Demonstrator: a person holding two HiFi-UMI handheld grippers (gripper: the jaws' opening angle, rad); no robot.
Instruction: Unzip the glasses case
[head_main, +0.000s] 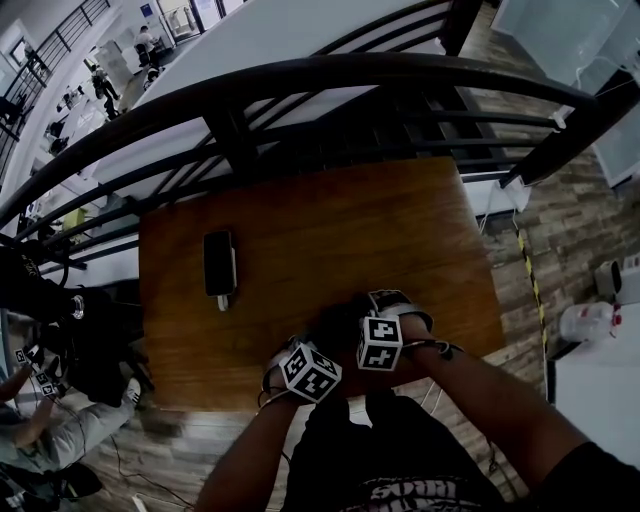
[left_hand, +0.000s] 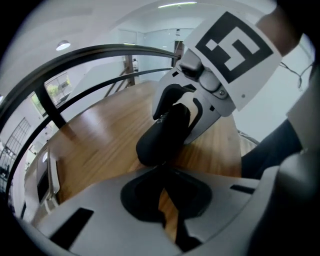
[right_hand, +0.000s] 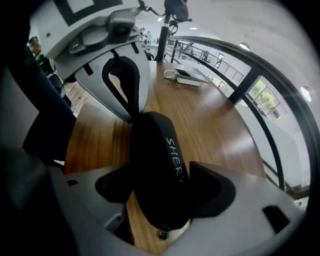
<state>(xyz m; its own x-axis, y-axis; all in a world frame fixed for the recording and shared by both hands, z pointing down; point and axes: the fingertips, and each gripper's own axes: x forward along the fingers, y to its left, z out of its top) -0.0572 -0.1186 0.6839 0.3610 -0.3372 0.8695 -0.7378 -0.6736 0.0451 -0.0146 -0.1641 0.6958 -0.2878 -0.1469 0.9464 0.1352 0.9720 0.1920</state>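
Black oval hard glasses case (right_hand: 160, 170) sits low in the middle of the head view, above the brown wooden table (head_main: 330, 220). The right gripper (right_hand: 165, 200) squeezes its middle. The left gripper (left_hand: 162, 172) is pinched closed at the case's end. The zip tab is too small to see. If the tab was missed, the pull may slip off.

The surface (head_main: 330, 230) is a brown wooden top, and it looks a bit shiny. On its left side lies a flat dark thing with a white edge (head_main: 219, 265), well away from the near edge.
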